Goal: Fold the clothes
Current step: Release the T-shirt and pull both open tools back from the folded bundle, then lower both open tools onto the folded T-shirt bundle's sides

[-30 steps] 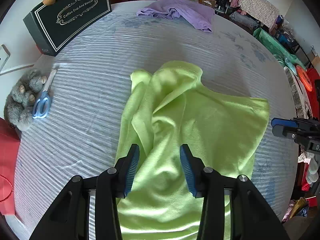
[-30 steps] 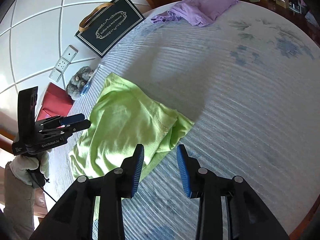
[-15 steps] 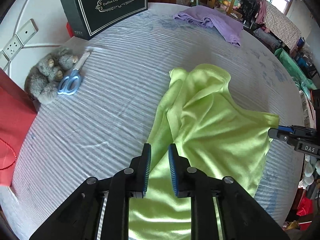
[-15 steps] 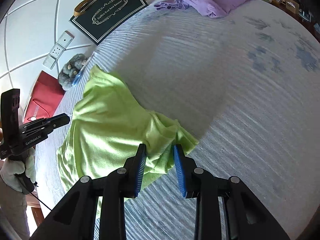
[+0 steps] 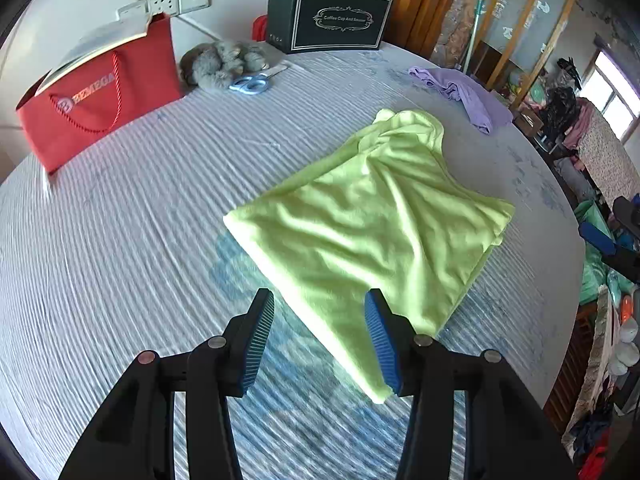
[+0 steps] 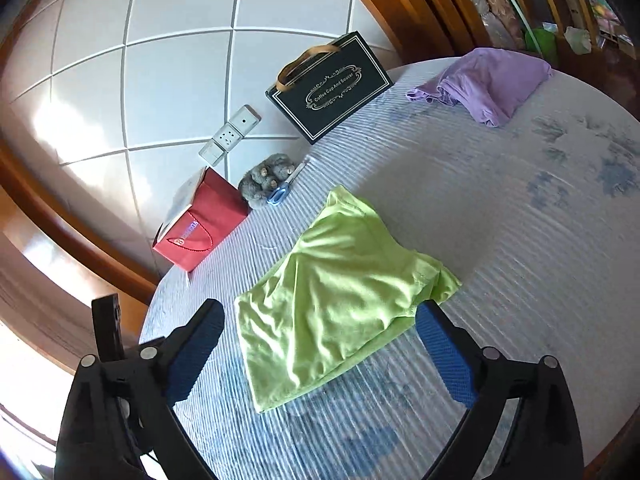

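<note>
Above green garment [image 5: 372, 220] — left claw [image 5: 318, 340], right claw [image 6: 320, 360] spread wide.

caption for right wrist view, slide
Open right gripper above a folded lime-green shirt on the striped bedspread.

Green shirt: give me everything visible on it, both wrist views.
The green shirt is a lime, soft knit-looking garment, lying folded over on itself and wrinkled on the striped bedspread. A stitched hem shows along its right edge. It narrows to a bunched end toward the purple garment, without touching it. Neither the left gripper nor the right gripper holds it; both sets of jaws stand open above its near edge.
</note>
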Available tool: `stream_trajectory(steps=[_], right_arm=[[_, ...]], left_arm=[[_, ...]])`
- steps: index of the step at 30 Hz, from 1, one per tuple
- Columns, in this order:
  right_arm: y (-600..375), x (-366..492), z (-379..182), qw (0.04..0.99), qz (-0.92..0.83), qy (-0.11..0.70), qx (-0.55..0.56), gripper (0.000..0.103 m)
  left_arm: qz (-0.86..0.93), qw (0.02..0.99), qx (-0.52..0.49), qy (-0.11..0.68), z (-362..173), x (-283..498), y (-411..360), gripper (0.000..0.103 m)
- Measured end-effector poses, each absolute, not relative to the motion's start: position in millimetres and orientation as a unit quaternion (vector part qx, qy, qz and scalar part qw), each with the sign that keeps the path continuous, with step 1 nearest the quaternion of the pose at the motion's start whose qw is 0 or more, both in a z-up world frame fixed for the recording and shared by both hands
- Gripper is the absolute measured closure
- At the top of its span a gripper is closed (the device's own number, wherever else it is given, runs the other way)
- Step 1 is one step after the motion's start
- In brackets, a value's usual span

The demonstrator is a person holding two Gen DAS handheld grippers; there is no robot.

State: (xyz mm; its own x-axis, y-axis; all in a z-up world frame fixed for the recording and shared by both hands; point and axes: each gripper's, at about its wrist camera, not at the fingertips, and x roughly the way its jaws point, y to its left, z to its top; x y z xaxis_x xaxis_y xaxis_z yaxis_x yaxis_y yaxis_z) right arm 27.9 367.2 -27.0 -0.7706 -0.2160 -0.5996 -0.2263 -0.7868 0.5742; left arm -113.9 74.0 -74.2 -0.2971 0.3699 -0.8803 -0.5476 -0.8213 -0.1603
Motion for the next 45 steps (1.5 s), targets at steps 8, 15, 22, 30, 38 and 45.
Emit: stream_trajectory(steps=[8,15,22,30,38,45], right_arm=[[368,32,-4,0.018,0.918,0.248,-0.308,0.005],[419,-23,-14,-0.116,0.894,0.232,-0.365,0.000],[438,-39,-14,-0.119,0.912,0.160,-0.358,0.000],[431,-76,-64,-0.177,0.852,0.173,-0.461,0.047],[418,-105,-79,-0.198,0.835,0.147,-0.491,0.020],[410,-134,-97,-0.190,0.825,0.114,-0.520,0.010]], left_arm=[[0.833,0.216,-0.507,0.041,-65,-79,70,0.055],[0.854,0.102,-0.510,-0.030,-73,-73,92,0.054],[0.850,0.021,-0.522,-0.068,-80,-63,100,0.054],[0.869,0.034,-0.483,-0.098,-79,-65,94,0.054],[0.834,0.046,-0.540,-0.109,-104,-99,99,0.054],[0.818,0.042,-0.569,-0.068,-128,-121,114,0.054]])
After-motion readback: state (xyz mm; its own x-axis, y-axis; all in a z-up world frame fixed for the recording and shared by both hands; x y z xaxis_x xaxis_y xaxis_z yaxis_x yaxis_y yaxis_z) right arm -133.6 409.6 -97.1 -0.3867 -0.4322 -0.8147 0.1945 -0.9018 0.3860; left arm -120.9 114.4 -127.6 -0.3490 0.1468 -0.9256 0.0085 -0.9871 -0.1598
